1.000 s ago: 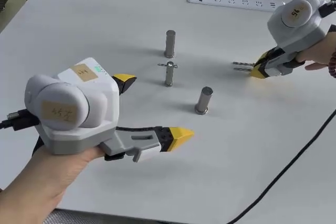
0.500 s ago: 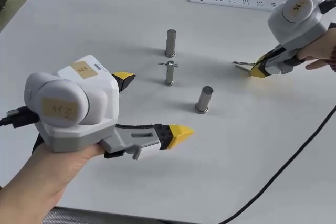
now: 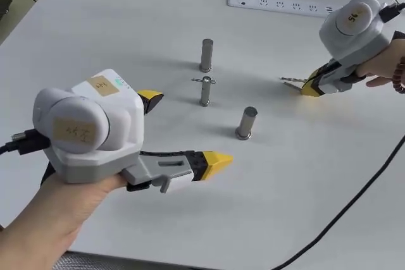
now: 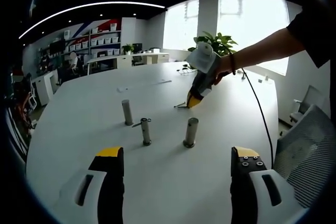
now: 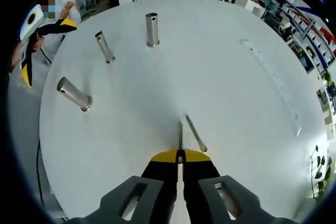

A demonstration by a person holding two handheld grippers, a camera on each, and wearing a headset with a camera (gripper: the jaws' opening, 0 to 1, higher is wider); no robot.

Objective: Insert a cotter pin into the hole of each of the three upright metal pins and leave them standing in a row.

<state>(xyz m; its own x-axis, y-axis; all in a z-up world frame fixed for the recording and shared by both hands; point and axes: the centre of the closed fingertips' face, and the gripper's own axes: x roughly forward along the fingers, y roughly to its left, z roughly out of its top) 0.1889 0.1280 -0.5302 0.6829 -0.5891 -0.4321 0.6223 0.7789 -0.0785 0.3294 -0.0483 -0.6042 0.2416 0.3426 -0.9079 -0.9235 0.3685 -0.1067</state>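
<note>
Three upright metal pins stand on the white table: the far pin (image 3: 206,54), the middle pin (image 3: 205,90) with a cotter pin through its top, and the near pin (image 3: 246,122). My left gripper (image 3: 185,129) hovers open in front of them with nothing between its jaws; in the left gripper view the left gripper (image 4: 177,156) faces the near pin (image 4: 191,132). To the right of the row, my right gripper (image 3: 310,86) is shut on a cotter pin (image 5: 180,132) low over the table. Just beside it, a second cotter pin (image 5: 195,132) lies on the table.
A white power strip (image 3: 278,2) lies at the back of the table. Along the right side a black cable (image 3: 354,194) crosses the table toward the front edge. A potted plant (image 4: 212,43) stands behind the right gripper in the left gripper view.
The right gripper has tilted and shifted slightly at the same spot, with the cotter pin at its tip turning a little. The left gripper and the three pins stay put.
</note>
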